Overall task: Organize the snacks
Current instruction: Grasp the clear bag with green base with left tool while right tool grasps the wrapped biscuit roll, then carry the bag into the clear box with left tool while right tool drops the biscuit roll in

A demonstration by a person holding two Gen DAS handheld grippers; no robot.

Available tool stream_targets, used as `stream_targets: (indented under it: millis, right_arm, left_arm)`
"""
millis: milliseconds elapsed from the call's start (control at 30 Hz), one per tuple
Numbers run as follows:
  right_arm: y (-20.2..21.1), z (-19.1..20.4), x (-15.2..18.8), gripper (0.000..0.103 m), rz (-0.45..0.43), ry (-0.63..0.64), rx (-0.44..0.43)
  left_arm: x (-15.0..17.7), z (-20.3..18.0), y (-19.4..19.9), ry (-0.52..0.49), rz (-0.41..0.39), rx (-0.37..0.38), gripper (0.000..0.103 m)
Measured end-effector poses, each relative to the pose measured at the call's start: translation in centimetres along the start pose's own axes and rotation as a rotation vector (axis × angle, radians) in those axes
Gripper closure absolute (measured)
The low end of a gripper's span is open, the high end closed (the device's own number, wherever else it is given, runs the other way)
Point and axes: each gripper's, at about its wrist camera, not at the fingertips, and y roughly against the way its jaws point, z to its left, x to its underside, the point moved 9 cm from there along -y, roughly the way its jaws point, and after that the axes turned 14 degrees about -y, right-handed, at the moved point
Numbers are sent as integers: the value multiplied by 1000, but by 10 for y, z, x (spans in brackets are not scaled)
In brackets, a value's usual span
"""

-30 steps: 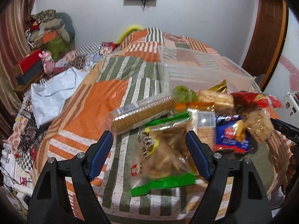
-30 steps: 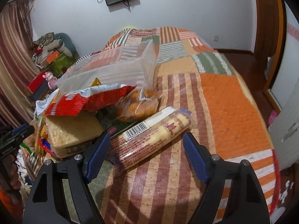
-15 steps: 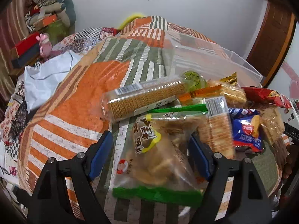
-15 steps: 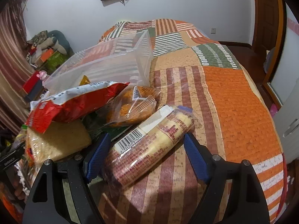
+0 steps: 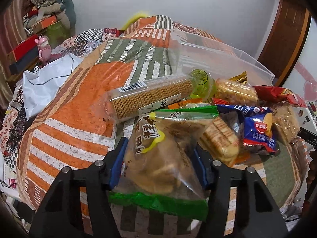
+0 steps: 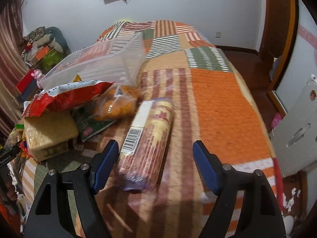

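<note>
A pile of snacks lies on the patchwork bedspread point(image 5: 65, 107) in front of a clear plastic bin point(image 5: 227, 59). My left gripper point(image 5: 158, 158) has its fingers closed against both sides of a clear bag of pastries with green edges point(image 5: 158, 158). A clear tube of round crackers point(image 5: 150, 97) lies just beyond it. My right gripper point(image 6: 154, 156) is open around a long roll of biscuits with a barcode point(image 6: 148, 140), which lies beside the left finger. The bin also shows in the right wrist view point(image 6: 103, 65).
A blue chip bag point(image 5: 257, 130), a red bag point(image 6: 67, 97), an orange snack bag point(image 6: 116, 103), a block of wrapped crackers point(image 6: 47, 134) and a green packet point(image 6: 93, 127) crowd the pile. White plastic sheet point(image 5: 43, 79) lies left. The bed edge is near on the right point(image 6: 275, 158).
My left gripper moved forward over the pastry bag and closed on it. My right gripper moved forward; the biscuit roll turned to lie lengthwise between its open fingers.
</note>
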Motion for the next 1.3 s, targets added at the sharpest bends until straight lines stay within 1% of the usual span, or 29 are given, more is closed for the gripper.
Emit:
stream_targets:
  millis: [167, 300, 400, 433, 467, 600, 800, 1033, 1300]
  right_arm:
    - [-6, 14, -8, 32, -19, 43, 15]
    - [-22, 19, -7, 33, 2, 52, 22]
    - [-29, 16, -4, 53, 0, 66, 55]
    - [-28, 14, -5, 58, -10, 67, 63]
    - [-27, 13, -6, 59, -13, 65, 62]
    - [-21, 8, -10, 60, -25, 34, 42]
    - [0, 3, -18, 60, -78, 26, 37]
    - [28, 13, -47, 60, -182, 41, 14]
    - [35, 30, -74, 60, -249, 66, -24]
  left_arm:
    - [-1, 0, 8, 21, -13, 12, 45]
    - [-9, -1, 23, -2, -54, -23, 45]
    - [-14, -2, 32, -11, -77, -27, 45]
    - [-16, -3, 34, -11, -82, -23, 45]
    - [-18, -3, 35, -11, -86, -24, 45]
    - [-23, -4, 39, -14, -98, -24, 45]
    - [-39, -6, 48, -26, -134, -23, 45]
    - [-72, -15, 59, -53, -196, -19, 45]
    - [-112, -35, 70, -123, -262, -23, 45]
